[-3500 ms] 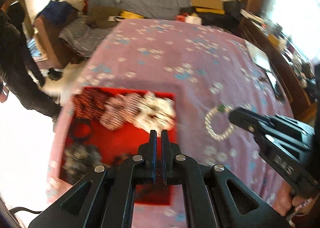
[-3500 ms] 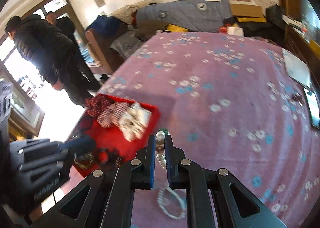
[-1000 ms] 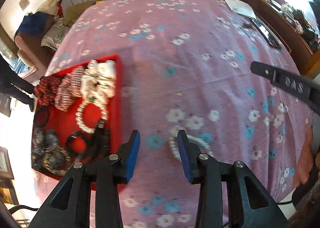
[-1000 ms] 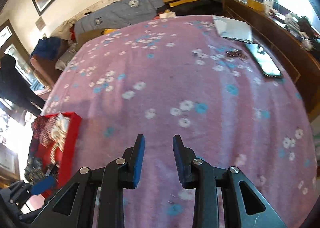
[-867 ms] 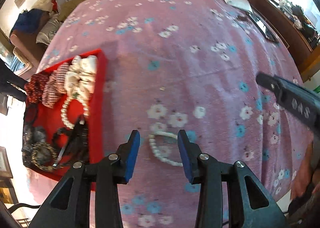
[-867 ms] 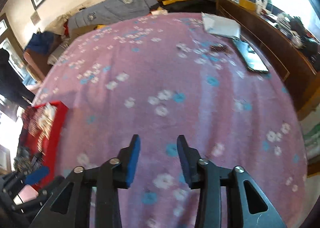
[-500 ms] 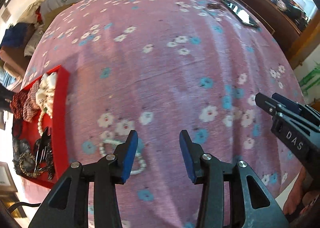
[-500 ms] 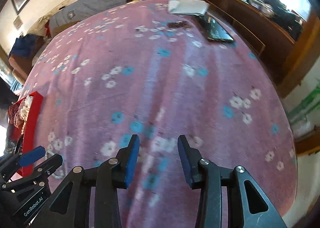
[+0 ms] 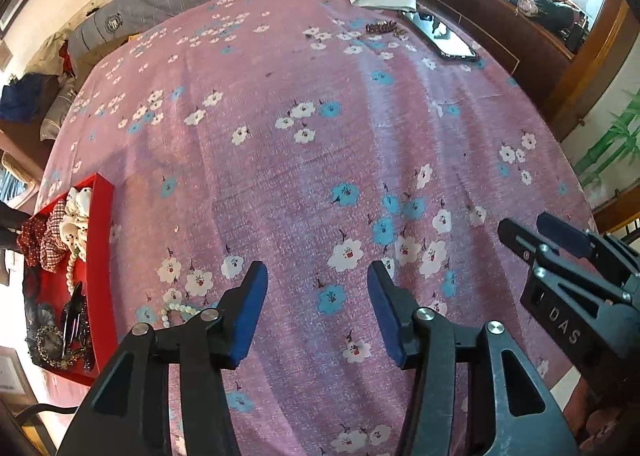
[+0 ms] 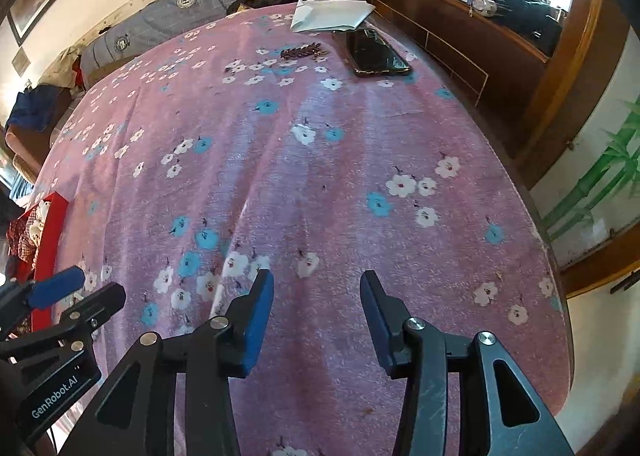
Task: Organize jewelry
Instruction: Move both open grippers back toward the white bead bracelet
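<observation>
A white pearl bracelet (image 9: pixel 176 312) lies loose on the pink flowered bedspread (image 9: pixel 320 160), just right of the red tray (image 9: pixel 102 256) and partly hidden behind the left finger of the left gripper (image 9: pixel 316 308). That gripper hangs over bare cloth with its blue-padded fingers apart and widening, nothing between them. The right gripper (image 10: pixel 316 316) is likewise over bare bedspread, its fingers spreading and holding nothing. In the tray, at the near left of the bed, sit fabric scrunchies (image 9: pixel 44 236), a second string of pearls (image 9: pixel 71 268), a dark hair claw (image 9: pixel 74 316) and an ornate gilt piece (image 9: pixel 50 340). The loose bracelet looks light and limp: a beaded loop that will sag and swing once lifted, with round, smooth beads that could roll out of a shallow pinch. A sound hold is probably across one side of the loop, pads closing squarely on two or three beads. At the far right of the bed lie a dark beaded strand (image 10: pixel 302 51), a black phone (image 10: pixel 376 54) and a white envelope (image 10: pixel 330 16). The strand appears equally small and floppy. Readable writing: "DAS" on the right gripper's body in the left wrist view, and "GenRobot.AI" on the left gripper's body in the right wrist view.
</observation>
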